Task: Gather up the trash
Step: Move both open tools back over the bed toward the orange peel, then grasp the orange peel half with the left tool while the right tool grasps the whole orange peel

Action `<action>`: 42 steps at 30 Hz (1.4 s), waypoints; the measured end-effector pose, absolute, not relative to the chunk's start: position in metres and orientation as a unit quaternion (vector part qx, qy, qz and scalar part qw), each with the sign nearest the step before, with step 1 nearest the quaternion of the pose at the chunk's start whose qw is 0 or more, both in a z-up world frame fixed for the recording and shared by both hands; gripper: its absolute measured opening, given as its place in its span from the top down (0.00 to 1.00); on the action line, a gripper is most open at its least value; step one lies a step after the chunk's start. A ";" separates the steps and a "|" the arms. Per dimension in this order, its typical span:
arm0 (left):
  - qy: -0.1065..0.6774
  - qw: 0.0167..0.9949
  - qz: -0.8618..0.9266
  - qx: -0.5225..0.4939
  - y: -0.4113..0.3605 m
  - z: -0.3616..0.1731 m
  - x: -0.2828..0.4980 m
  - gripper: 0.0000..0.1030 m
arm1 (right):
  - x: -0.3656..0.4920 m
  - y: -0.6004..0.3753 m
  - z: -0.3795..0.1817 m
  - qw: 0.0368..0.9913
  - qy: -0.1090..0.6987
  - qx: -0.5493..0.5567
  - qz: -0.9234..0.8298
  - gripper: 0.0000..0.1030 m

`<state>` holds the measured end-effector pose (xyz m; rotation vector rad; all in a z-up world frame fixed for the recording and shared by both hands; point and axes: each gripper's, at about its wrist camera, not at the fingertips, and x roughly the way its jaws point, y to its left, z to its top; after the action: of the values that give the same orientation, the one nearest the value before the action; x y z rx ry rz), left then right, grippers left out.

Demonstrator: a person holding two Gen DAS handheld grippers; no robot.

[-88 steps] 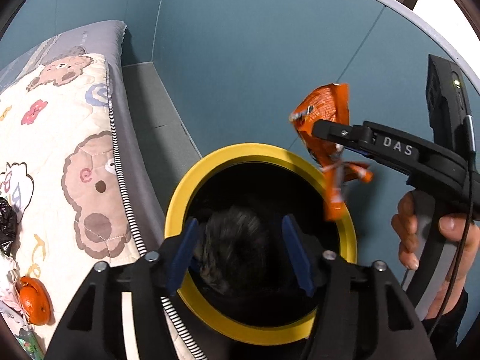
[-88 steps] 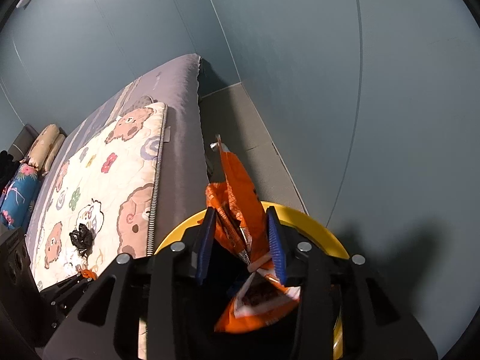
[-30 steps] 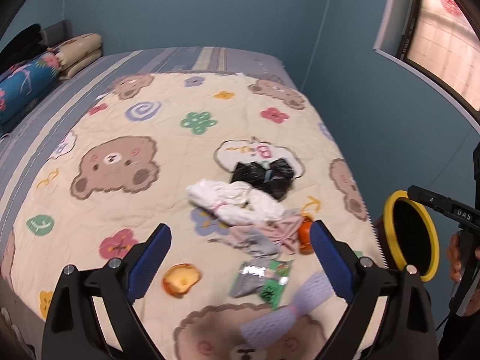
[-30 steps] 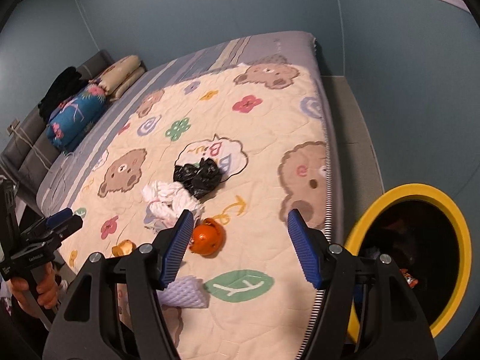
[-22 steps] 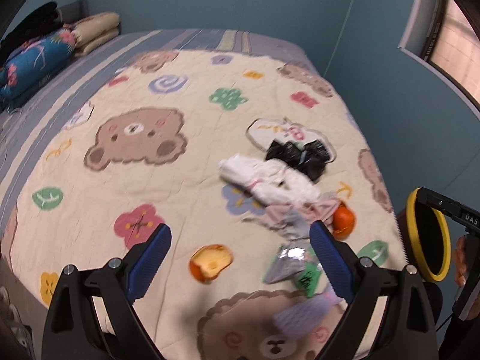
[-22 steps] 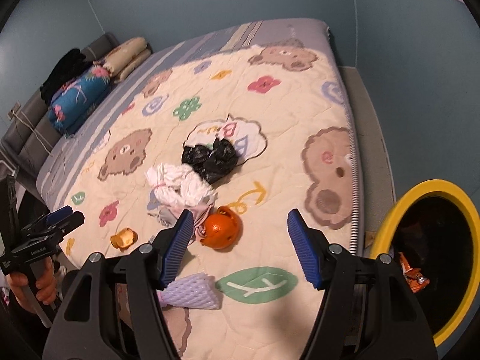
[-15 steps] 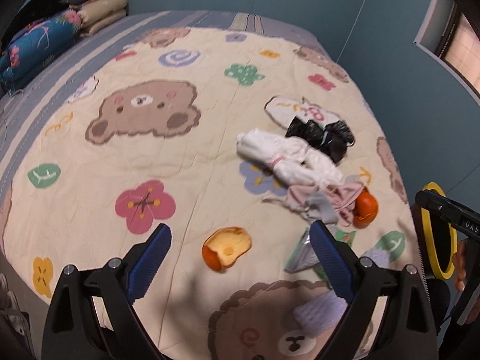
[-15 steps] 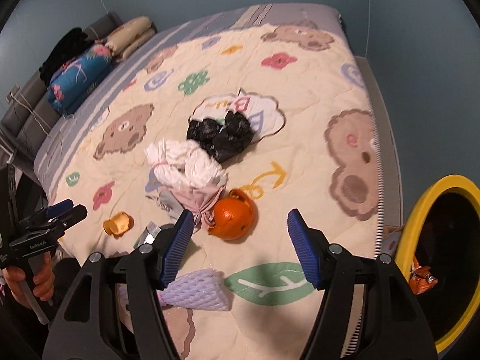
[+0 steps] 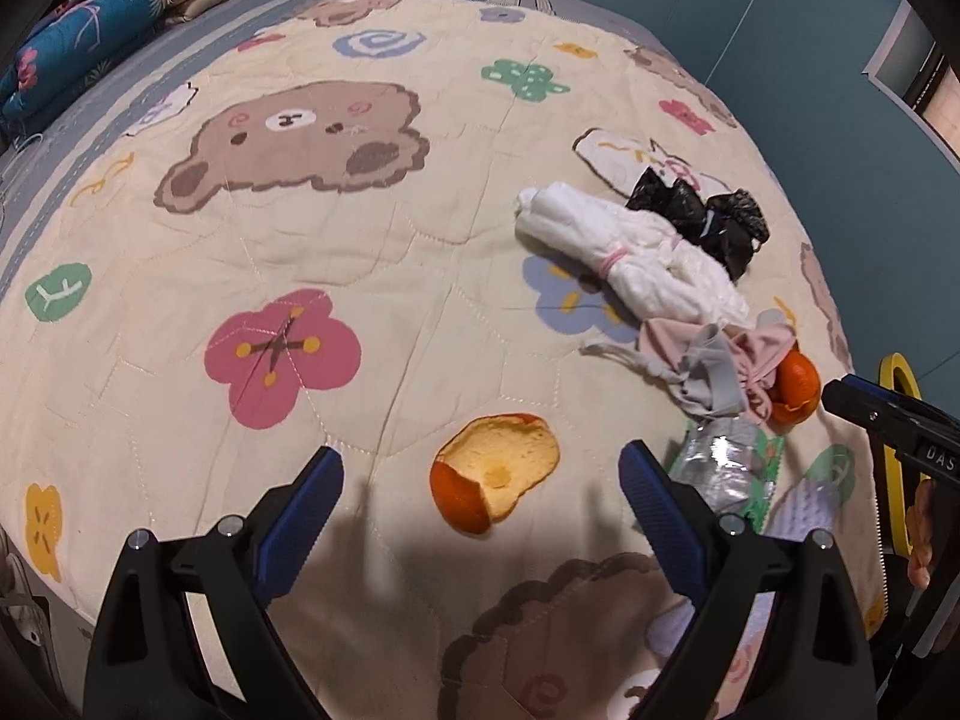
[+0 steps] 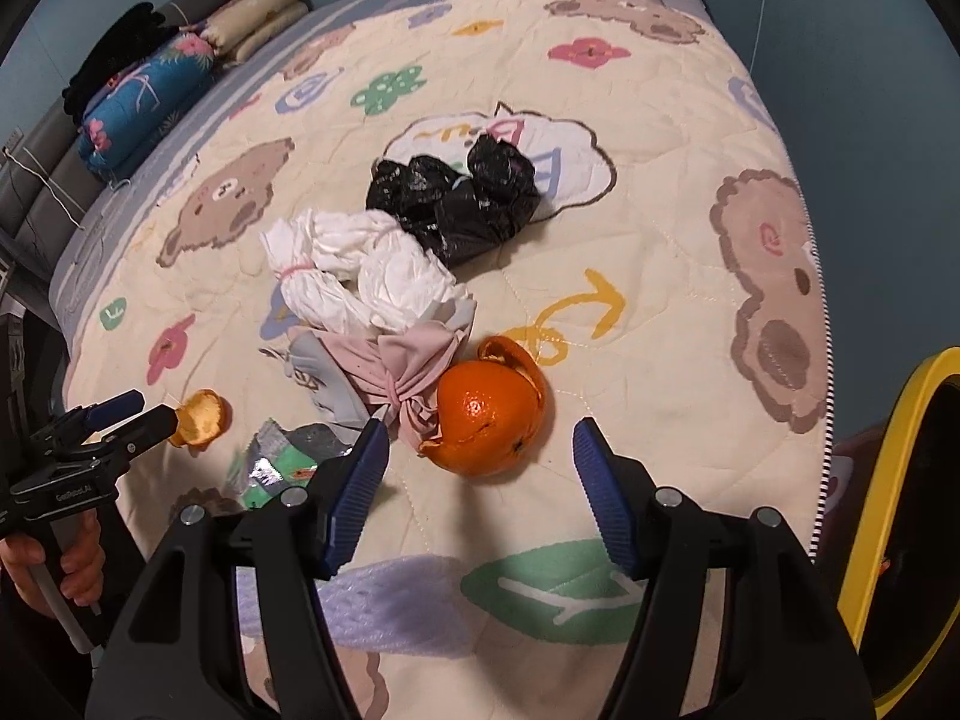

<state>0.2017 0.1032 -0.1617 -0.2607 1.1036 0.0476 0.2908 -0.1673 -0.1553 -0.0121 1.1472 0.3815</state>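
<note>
Trash lies on a bear-print quilt [image 9: 360,210]. My left gripper [image 9: 480,465] hangs open just above a cupped orange peel [image 9: 495,474], which sits between its blue pads. My right gripper [image 10: 480,438] is open over a larger orange peel shell [image 10: 486,420], fingers on either side and apart from it. Beside that shell lie a pink and grey cloth wad [image 10: 390,372], a white bag [image 10: 360,276] and a black bag [image 10: 462,198]. A silver-green wrapper [image 10: 276,462] and a purple foam net [image 10: 390,600] lie nearer. Each wrist view also catches the other gripper: the right gripper [image 9: 840,396] and the left gripper [image 10: 147,411].
A yellow-rimmed bin [image 10: 900,468] stands on the floor off the quilt's right edge, with orange trash inside. Folded bedding and a blue floral pillow [image 10: 144,96] lie at the bed's far end. Blue walls close in behind and to the right.
The orange wrapper that the right gripper held over the bin is gone from its jaws. Both grippers have swung to the bed and sunk toward the quilt, each over an orange peel.
</note>
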 end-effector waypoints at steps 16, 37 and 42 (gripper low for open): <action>0.552 0.829 0.002 -0.092 0.089 -0.191 0.210 0.52 | 0.299 -0.150 -0.181 0.812 0.557 -0.037 0.168 0.57; 0.547 0.834 0.002 -0.076 0.094 -0.173 0.200 0.89 | 0.289 -0.165 -0.151 0.840 0.517 -0.030 0.162 0.77; 0.537 0.839 0.001 -0.085 0.099 -0.157 0.195 0.89 | 0.282 -0.175 -0.135 0.847 0.506 -0.015 0.165 0.77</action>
<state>0.1945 0.0995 -0.1570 -0.1793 1.1362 0.0031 0.2821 -0.1749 -0.1352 -0.0309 1.0667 0.3490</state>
